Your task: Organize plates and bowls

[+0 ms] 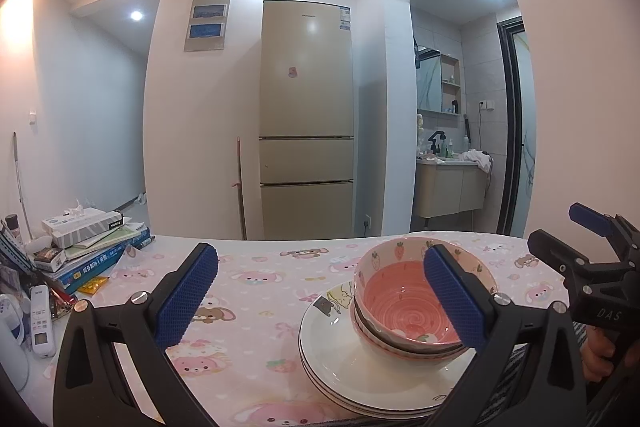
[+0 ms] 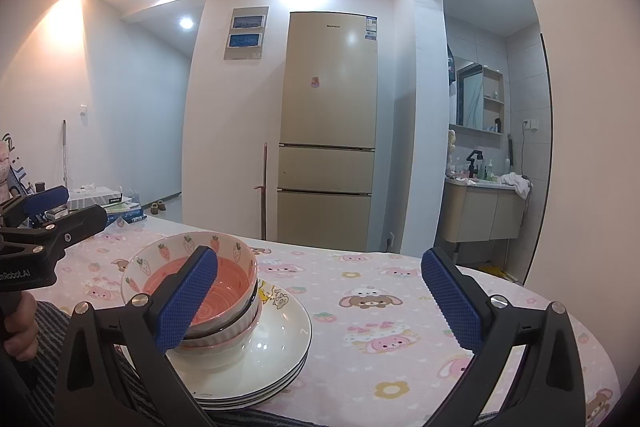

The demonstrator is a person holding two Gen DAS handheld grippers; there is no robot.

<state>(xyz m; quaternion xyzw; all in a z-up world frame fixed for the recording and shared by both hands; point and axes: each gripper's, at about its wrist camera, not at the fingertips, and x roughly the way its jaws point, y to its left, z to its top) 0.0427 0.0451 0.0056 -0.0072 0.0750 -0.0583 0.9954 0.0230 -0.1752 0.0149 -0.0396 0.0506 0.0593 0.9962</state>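
Observation:
A stack of white plates (image 1: 332, 351) (image 2: 276, 343) lies near the table's front edge. On it stand nested bowls, the top one a pink strawberry bowl (image 1: 400, 299) (image 2: 228, 279). My left gripper (image 1: 320, 295) is open, raised a little above the table, its right finger in front of the bowls. My right gripper (image 2: 320, 299) is open too, its left finger in front of the bowls. Neither holds anything. The right gripper (image 1: 592, 239) shows at the left wrist view's right edge, and the left gripper (image 2: 48, 223) at the right wrist view's left edge.
A pink cartoon tablecloth (image 1: 248, 279) (image 2: 380, 291) covers the table. Books and a tissue box (image 1: 88, 231) are piled at the far left, with remotes (image 1: 40, 319) near them. A person's hand (image 2: 18, 323) grips a handle. A fridge (image 1: 306, 115) stands behind.

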